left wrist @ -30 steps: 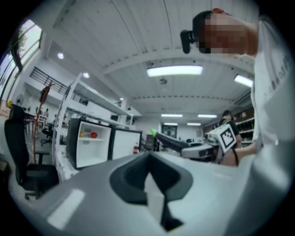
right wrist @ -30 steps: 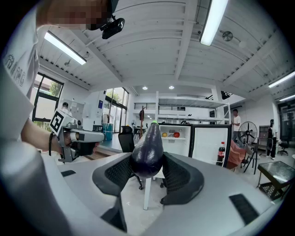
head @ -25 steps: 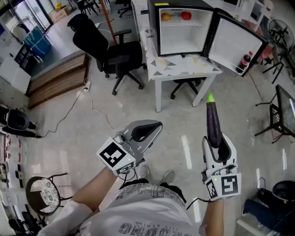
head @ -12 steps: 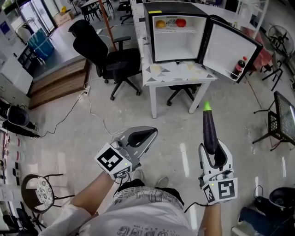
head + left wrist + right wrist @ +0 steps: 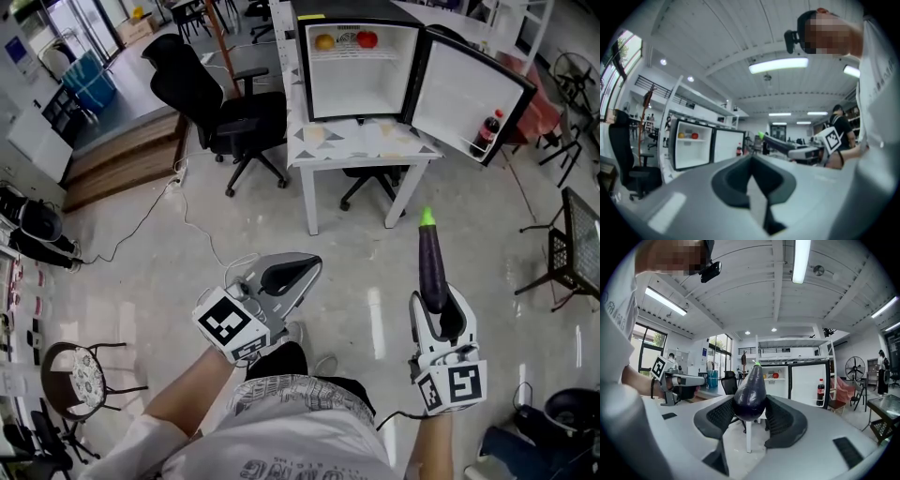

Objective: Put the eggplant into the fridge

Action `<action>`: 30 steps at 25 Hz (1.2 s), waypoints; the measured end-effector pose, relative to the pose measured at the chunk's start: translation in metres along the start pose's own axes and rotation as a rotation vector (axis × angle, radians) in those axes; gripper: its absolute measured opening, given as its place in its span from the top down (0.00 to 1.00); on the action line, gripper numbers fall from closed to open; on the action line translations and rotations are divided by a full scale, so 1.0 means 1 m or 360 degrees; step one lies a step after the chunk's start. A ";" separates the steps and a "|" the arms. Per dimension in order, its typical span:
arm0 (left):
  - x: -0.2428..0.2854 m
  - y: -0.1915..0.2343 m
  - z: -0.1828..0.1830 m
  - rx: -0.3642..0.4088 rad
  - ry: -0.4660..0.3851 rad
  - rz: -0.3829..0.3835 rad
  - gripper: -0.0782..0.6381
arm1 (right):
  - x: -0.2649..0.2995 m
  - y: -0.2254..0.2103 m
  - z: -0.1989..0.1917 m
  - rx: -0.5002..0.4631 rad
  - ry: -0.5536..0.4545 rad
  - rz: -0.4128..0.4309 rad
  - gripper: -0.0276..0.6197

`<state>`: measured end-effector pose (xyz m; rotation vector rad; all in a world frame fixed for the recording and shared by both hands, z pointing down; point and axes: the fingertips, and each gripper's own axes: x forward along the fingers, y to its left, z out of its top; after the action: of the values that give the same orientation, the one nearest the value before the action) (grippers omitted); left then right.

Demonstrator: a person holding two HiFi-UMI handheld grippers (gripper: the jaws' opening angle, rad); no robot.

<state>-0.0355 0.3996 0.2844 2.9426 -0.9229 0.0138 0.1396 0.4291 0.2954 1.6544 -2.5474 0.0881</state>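
A long dark purple eggplant (image 5: 431, 267) with a green stem end sticks forward out of my right gripper (image 5: 440, 312), which is shut on its thick end. In the right gripper view the eggplant (image 5: 751, 390) fills the gap between the ribbed pads. It points at the small fridge (image 5: 361, 61), which stands open on a white table (image 5: 361, 142) some way ahead. My left gripper (image 5: 306, 267) hovers at the left over the floor, shut with nothing in it; its view shows the fridge (image 5: 691, 147) far off.
The fridge door (image 5: 473, 89) swings out to the right and holds a cola bottle (image 5: 485, 134). An orange fruit (image 5: 324, 41) and a red fruit (image 5: 367, 38) sit on the top shelf. A black office chair (image 5: 220, 103) stands left of the table. A cable (image 5: 187, 220) trails across the floor.
Both grippers have moved forward towards the table and fridge, which have shifted a little left in the head view. The eggplant stays gripped; the jaws have not changed.
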 end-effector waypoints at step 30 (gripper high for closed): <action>0.114 0.151 -0.024 -0.0058 -0.0005 0.0012 0.88 | 0.172 -0.084 -0.017 -0.0003 0.0045 0.0004 0.65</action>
<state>-0.0273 0.2122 0.3188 2.9069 -0.9247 -0.0074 0.1473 0.2404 0.3318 1.6376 -2.5279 0.1089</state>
